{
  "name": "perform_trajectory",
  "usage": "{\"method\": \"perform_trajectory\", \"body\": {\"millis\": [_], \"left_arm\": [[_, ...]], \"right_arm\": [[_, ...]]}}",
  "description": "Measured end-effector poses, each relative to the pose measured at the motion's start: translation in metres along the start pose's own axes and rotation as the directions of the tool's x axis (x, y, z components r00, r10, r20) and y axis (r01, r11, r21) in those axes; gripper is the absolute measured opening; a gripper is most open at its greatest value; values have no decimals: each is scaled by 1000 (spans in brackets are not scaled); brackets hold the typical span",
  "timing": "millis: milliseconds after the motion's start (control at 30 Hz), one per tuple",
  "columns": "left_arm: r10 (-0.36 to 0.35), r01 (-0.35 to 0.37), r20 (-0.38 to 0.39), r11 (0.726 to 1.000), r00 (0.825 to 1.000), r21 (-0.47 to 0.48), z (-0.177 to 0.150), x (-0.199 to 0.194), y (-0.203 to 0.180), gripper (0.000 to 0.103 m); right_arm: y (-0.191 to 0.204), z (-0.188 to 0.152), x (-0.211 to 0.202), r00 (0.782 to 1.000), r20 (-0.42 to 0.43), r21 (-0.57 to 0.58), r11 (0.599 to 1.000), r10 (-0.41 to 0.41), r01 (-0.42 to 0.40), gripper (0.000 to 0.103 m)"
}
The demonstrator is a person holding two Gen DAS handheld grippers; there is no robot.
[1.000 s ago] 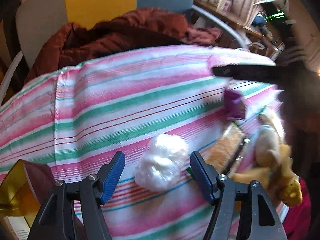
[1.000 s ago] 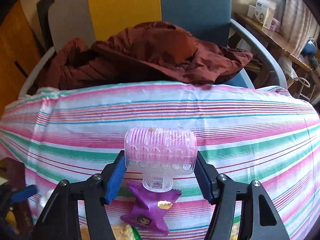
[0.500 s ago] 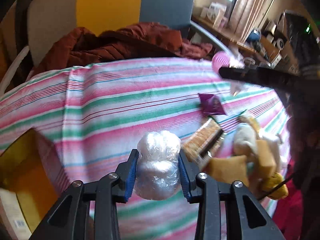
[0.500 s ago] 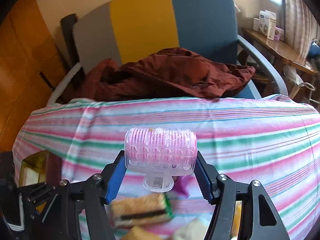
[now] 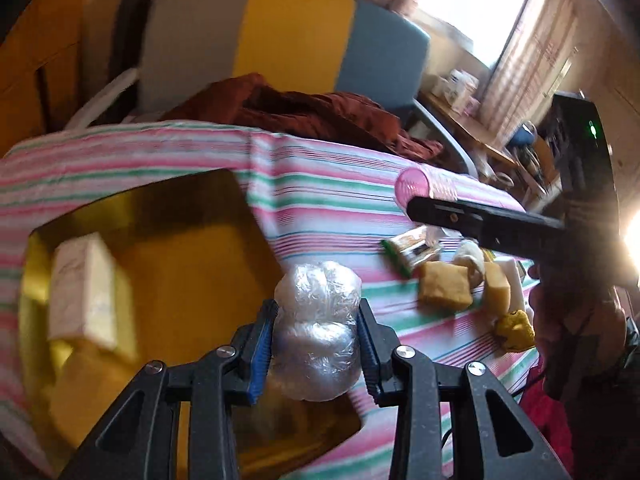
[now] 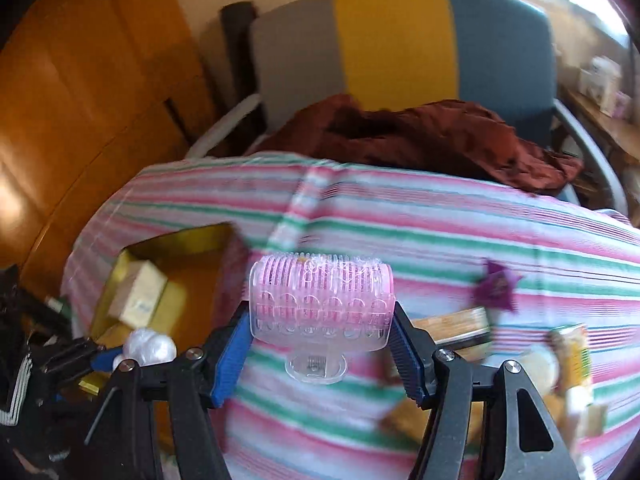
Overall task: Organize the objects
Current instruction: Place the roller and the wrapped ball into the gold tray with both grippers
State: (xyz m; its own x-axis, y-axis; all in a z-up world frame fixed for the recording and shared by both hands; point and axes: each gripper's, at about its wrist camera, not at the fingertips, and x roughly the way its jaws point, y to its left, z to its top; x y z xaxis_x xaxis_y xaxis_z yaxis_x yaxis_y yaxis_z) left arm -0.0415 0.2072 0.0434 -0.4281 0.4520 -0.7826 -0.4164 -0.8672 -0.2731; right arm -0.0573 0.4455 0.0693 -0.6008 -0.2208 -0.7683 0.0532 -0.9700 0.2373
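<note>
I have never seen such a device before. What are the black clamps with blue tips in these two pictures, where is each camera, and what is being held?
No robot here: a person holds a hand-held clamp in each hand, and each clamp carries a camera looking along its two fingers. One picture comes from the left gripper, shut on a ball of clear plastic wrap above a yellow box that holds a pale carton. The other comes from the right gripper, shut on a pink hair roller. Snack packets lie on the striped cloth. A dark red jacket lies on the chair behind.
</note>
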Motion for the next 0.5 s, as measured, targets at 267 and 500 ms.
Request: {"method": "perform_trajectory", "body": {"millis": [267,500], "left_arm": [[126,-130,-41,984,991,-124,-54,-21,75,38],[237,-249,-76,934,969,-257,-87,-32,135,38]], "right_arm": [[86,-18,18,994,-61,-100,991,86,-91,65],[141,-10,69,980,-166,-125,984,105,-127,66]]}}
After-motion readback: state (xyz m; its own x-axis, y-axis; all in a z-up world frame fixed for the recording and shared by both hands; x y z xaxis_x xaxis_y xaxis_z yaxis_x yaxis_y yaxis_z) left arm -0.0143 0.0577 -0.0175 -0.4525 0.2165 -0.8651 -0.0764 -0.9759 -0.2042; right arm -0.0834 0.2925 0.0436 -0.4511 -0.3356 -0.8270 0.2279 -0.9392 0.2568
